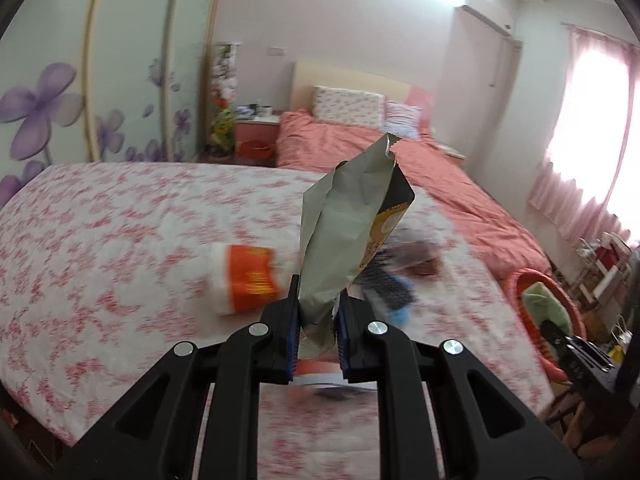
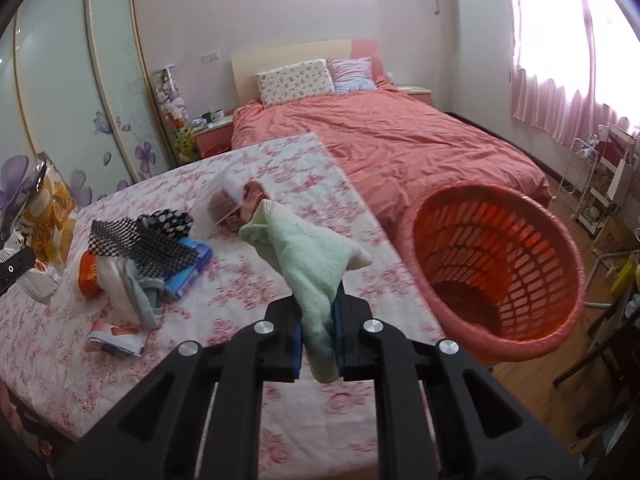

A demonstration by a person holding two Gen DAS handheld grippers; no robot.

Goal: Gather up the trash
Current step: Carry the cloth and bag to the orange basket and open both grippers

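A silver-grey snack bag (image 1: 344, 232) with a black and yellow face, a mint-green cloth (image 2: 316, 276), a red slatted basket (image 2: 500, 272), a white quilt (image 2: 248, 280) with pink flowers, and a salmon bedspread (image 2: 400, 140).

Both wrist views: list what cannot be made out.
- Left wrist view: items behind the snack bag are smeared by motion blur; the orange-labelled container print is unreadable.
- Left wrist view: the red basket is cut by the right gripper.
- Right wrist view: basket bottom is shadowed.
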